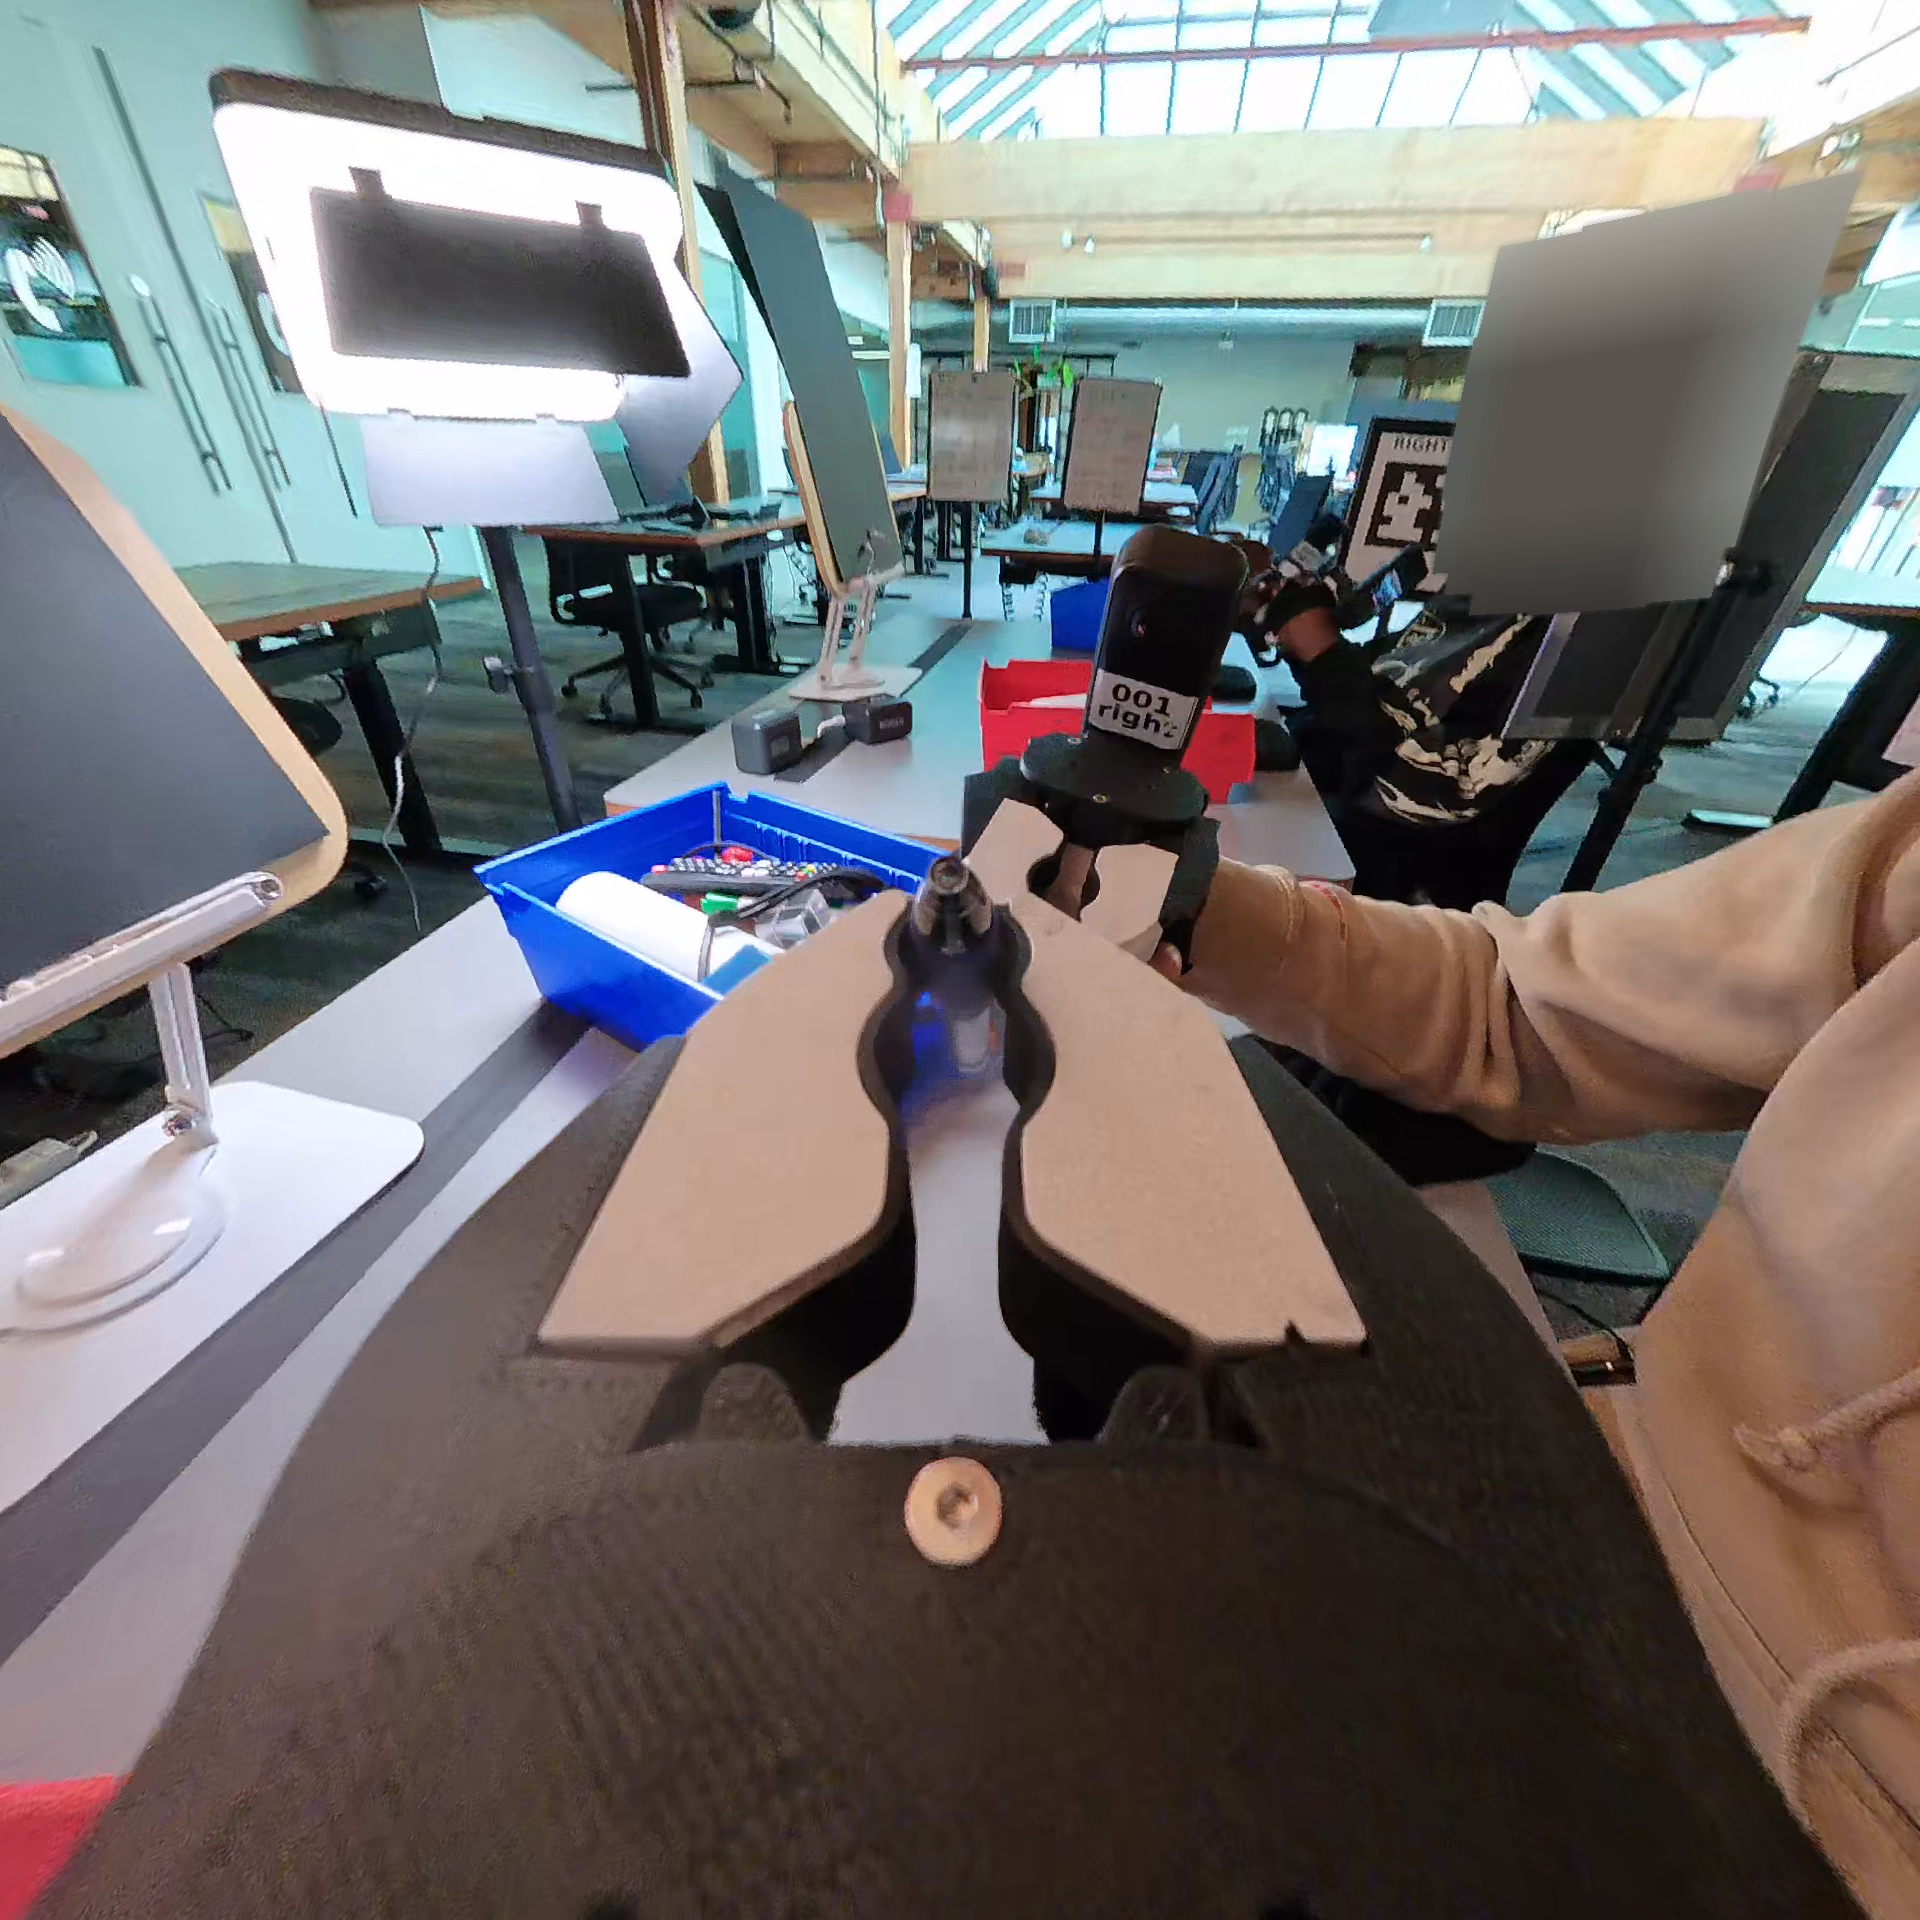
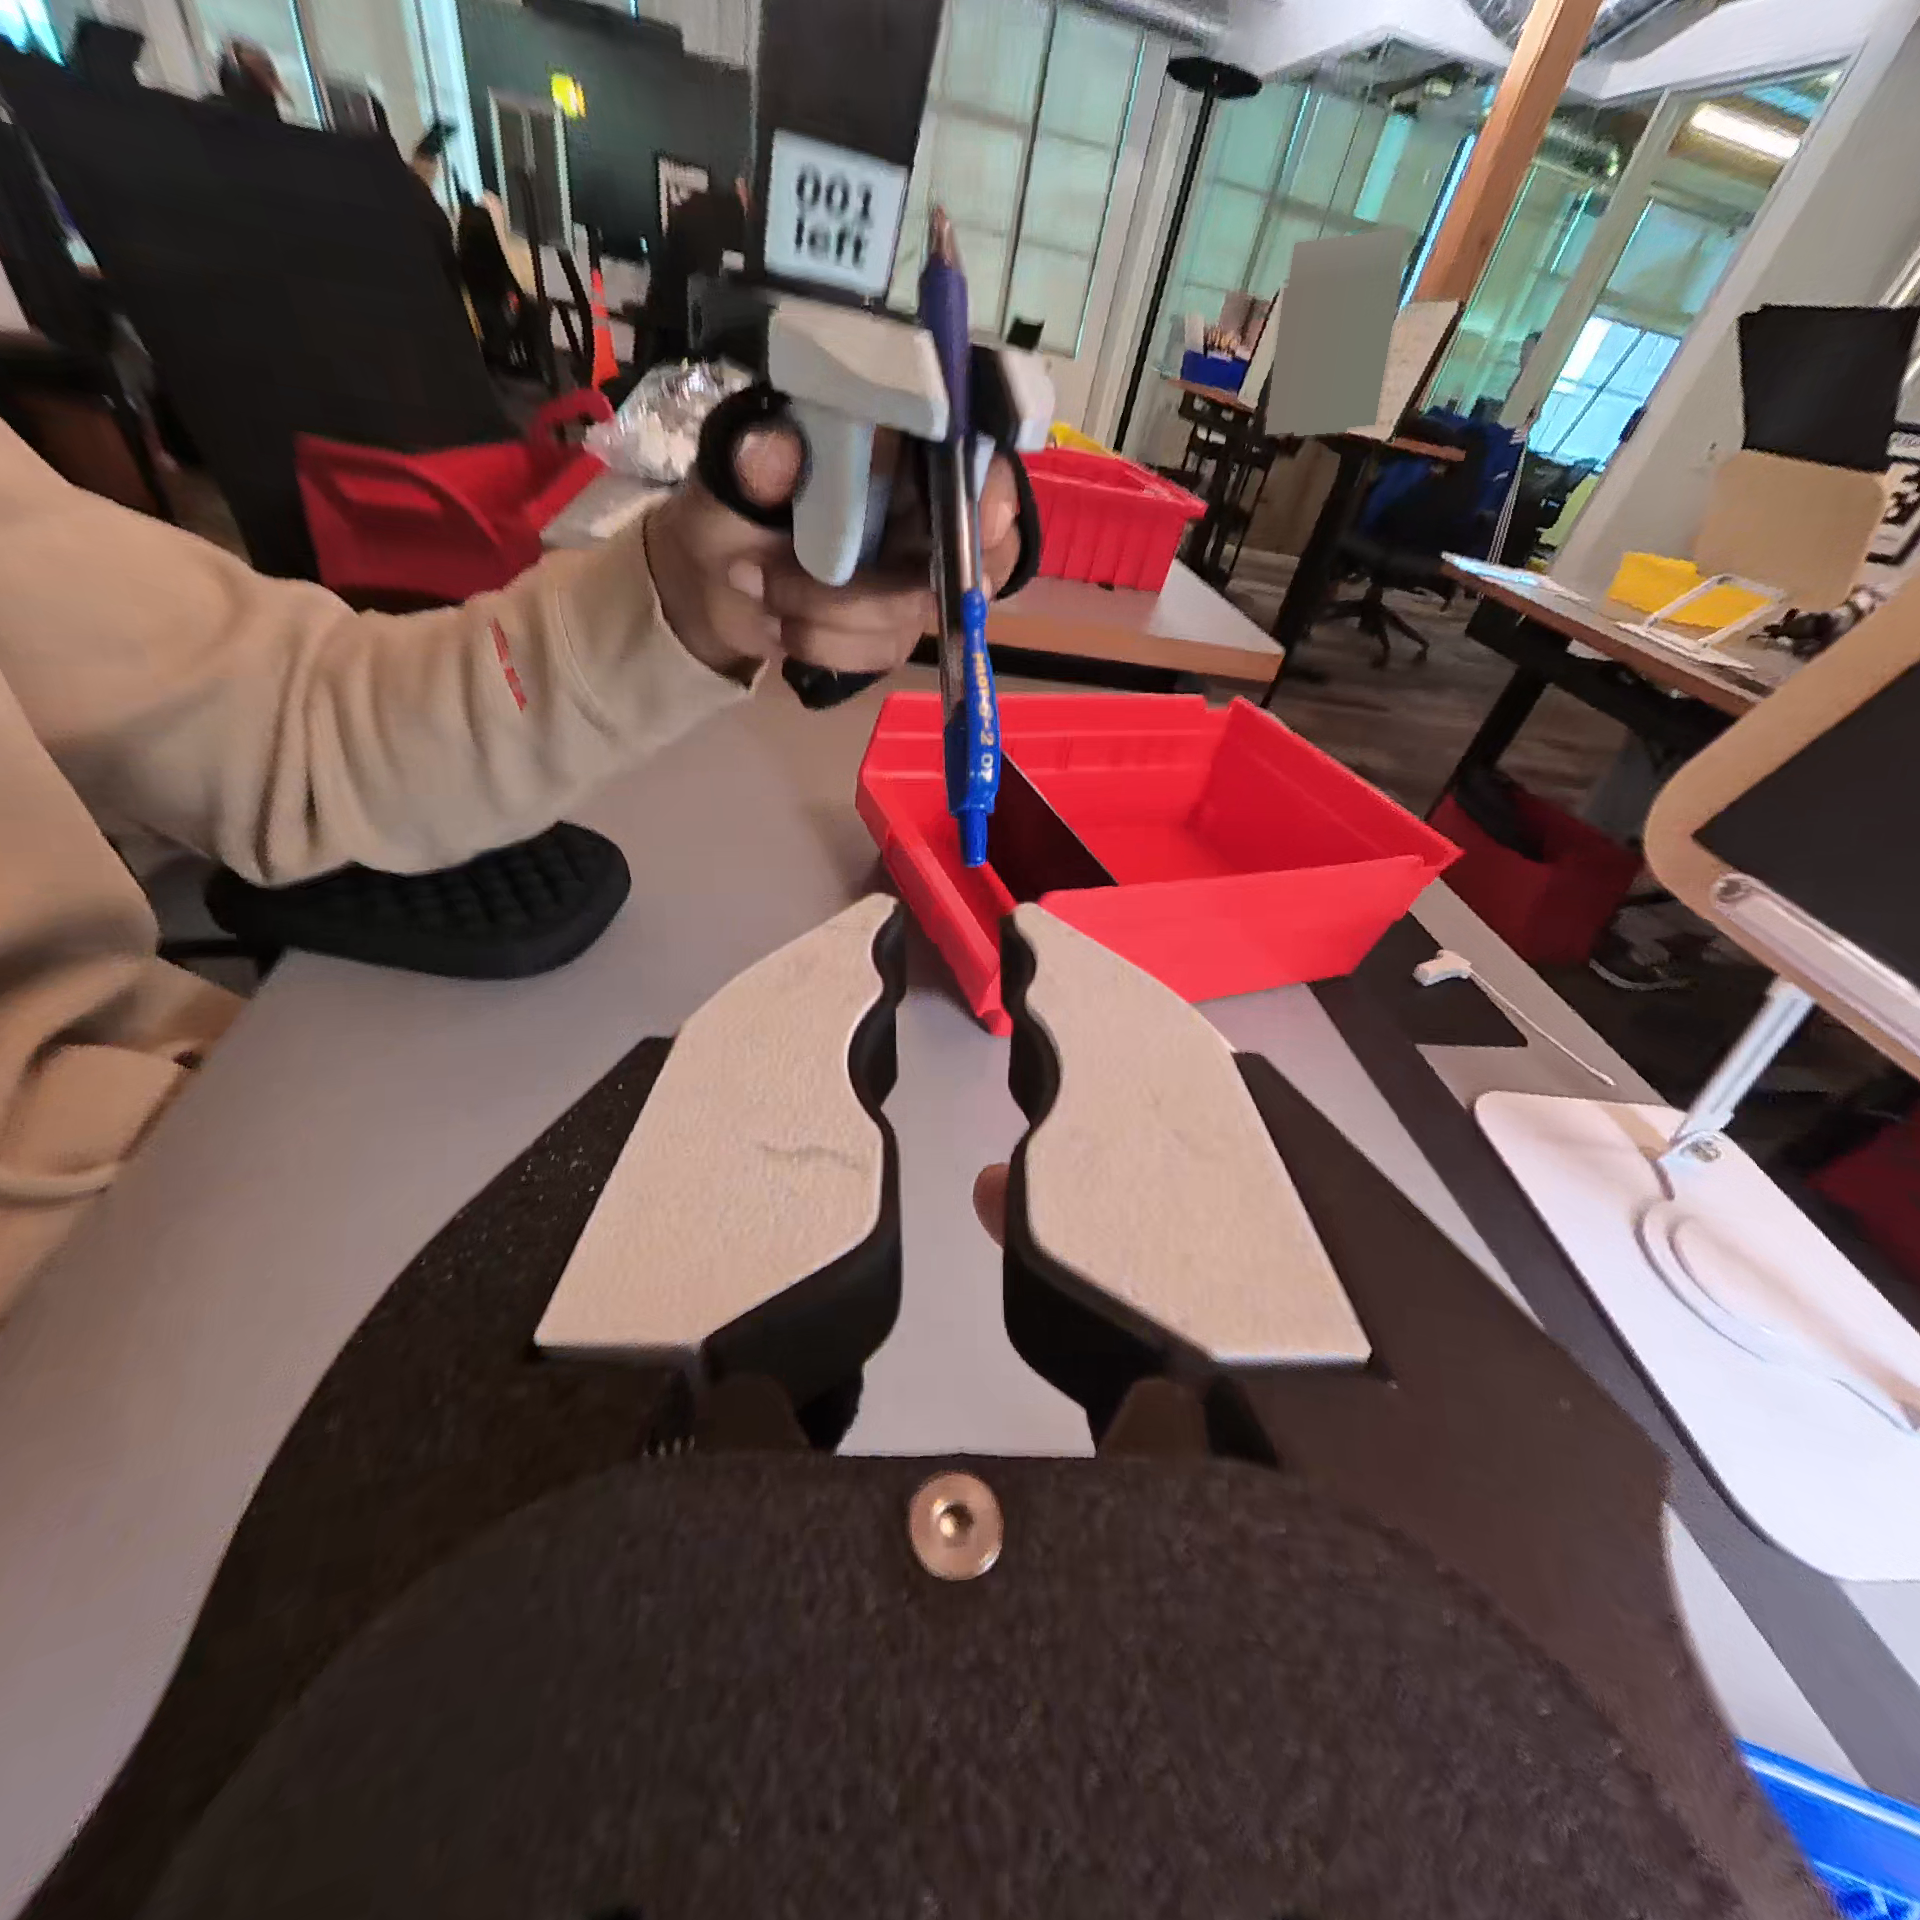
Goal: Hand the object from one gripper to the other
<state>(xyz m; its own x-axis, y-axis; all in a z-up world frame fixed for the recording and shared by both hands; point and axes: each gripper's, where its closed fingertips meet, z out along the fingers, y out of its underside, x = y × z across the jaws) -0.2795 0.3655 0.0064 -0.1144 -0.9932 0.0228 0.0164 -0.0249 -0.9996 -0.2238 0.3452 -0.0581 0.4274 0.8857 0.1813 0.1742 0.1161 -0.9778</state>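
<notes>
Blue pen (image 2: pixel 966 582) stood clamped upright in the left gripper (image 1: pixel 954 935); the right gripper (image 2: pixel 951 935), slightly parted, held nothing near one red bin (image 2: pixel 1247 831).

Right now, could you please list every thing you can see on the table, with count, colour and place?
blue plastic pen: one, blue, upright, clamped in left claw
red plastic bin: one, red, on grey table beyond right claw
blue plastic bin: one, blue, holds remote and white roll, left of left claw
white tablet stand: one, white, table's left edge
grey table: one
left claw: shut on pen
right claw: open, empty
</notes>
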